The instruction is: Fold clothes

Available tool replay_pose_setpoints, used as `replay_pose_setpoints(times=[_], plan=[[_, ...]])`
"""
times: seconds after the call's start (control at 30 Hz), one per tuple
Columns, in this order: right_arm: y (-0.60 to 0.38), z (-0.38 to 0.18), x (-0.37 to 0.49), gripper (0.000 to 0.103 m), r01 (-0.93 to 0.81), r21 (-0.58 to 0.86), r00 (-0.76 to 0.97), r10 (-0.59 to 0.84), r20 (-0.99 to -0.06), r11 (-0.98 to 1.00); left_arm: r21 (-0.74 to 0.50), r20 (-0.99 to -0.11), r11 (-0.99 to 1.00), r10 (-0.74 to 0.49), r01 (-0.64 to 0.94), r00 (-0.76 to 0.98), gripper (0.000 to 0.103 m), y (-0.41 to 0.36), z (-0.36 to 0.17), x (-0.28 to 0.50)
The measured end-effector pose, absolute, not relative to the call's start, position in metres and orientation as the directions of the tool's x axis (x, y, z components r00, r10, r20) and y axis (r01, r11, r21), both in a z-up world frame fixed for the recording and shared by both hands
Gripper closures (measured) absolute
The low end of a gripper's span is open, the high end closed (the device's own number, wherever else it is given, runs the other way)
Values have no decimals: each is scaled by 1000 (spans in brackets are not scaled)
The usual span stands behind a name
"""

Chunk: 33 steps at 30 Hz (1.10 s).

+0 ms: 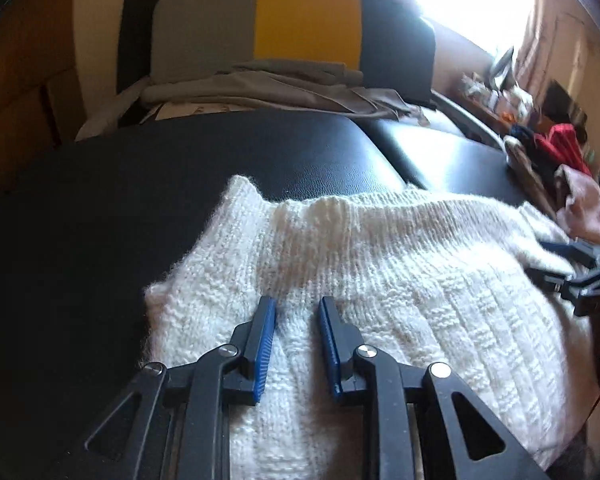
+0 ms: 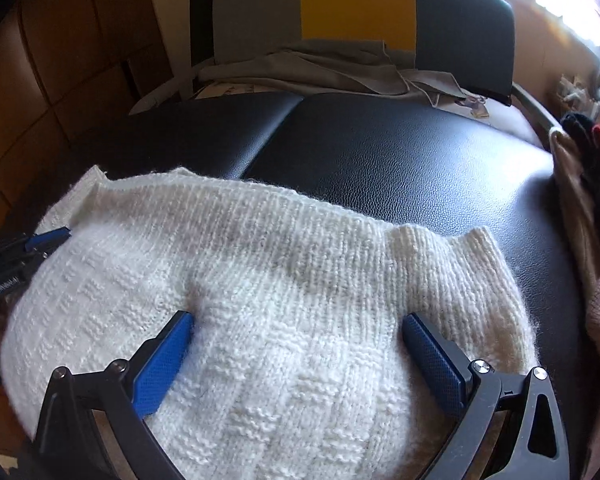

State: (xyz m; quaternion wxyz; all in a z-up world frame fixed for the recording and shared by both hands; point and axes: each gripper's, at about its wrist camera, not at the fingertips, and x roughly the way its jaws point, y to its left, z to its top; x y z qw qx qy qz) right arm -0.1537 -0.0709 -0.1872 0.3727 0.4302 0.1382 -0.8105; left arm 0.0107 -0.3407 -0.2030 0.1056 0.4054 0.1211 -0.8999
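Right view only: seam in black cushion (image 2: pixel 292 116) | left gripper (image 1: pixel 297 312) narrowly parted over white sweater (image 1: pixel 380 280), gripping nothing | right gripper (image 2: pixel 298 324) spread wide, pads pressing knit

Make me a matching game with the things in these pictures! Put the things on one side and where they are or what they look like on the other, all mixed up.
Things
1. white knitted sweater
2. grey cloth
3. left gripper
4. right gripper

Descriptions
A. jaws wide open over the knit
B. spread on the black padded surface
C. jaws only a little apart over the knit
D. heaped at the far end, in front of the grey and yellow panel

Pairs: 1-B, 2-D, 3-C, 4-A
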Motion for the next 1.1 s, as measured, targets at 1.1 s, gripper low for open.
replay_pose_setpoints(times=[1.1], plan=[[96,-169,-170,0,426,550,-198,-667,-718,-719,-498,-739,-836,270,230,-617,44,-440,-202,57]])
